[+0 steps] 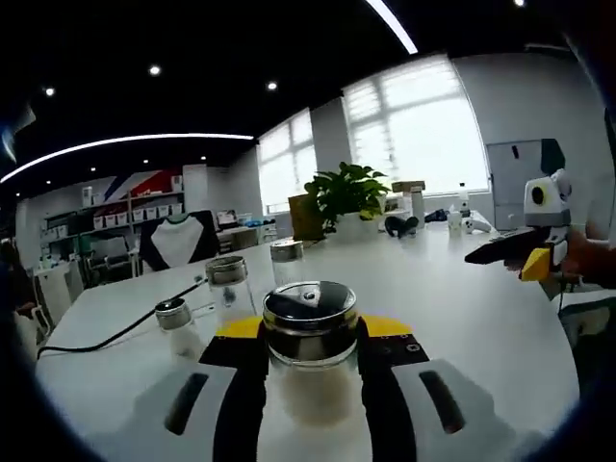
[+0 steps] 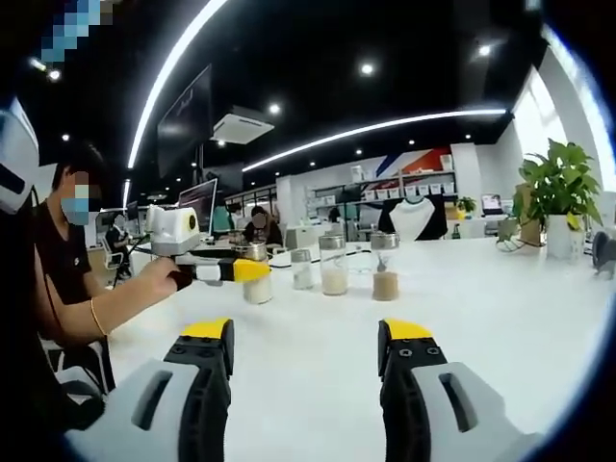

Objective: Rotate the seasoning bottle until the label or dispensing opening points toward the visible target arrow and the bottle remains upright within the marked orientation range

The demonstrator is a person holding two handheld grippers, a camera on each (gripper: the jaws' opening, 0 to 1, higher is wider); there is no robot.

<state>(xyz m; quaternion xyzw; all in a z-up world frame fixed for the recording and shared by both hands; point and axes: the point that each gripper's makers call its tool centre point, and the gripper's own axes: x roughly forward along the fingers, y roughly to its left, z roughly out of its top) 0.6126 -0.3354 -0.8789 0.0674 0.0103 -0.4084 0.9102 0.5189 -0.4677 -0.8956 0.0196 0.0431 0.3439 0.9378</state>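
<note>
- left gripper (image 1: 313,361): fingers pinching the seasoning bottle (image 1: 310,337), one on each side of the glass just under the cap
- seasoning bottle: near centre in the left gripper view, upright, dark shiny lid with metal band, pale contents below; its base is hidden by the fingers, so cannot tell whether it rests on the desk (image 1: 452,298)
- in the right gripper view the same bottle (image 2: 256,274) sits at the left end of the jar row, yellow tips of the left gripper (image 2: 241,270) clamped on it, a person's hand (image 2: 159,274) on that tool
- right gripper (image 2: 313,351): fingers spread wide, nothing between them, over bare white desk (image 2: 500,318)
- right gripper also visible far right in the left gripper view (image 1: 525,252), well apart from the bottle
- three more jars (image 1: 229,279) behind the held bottle in the left gripper view, all upright; in the right gripper view they line up to the right of it, the rightmost jar (image 2: 385,268) with brownish contents
- black cable (image 1: 125,332) runs across the desk on the left
- potted plant (image 1: 348,197) at the far side of the desk, near the windows
- target arrow or marking: cannot make one out
</note>
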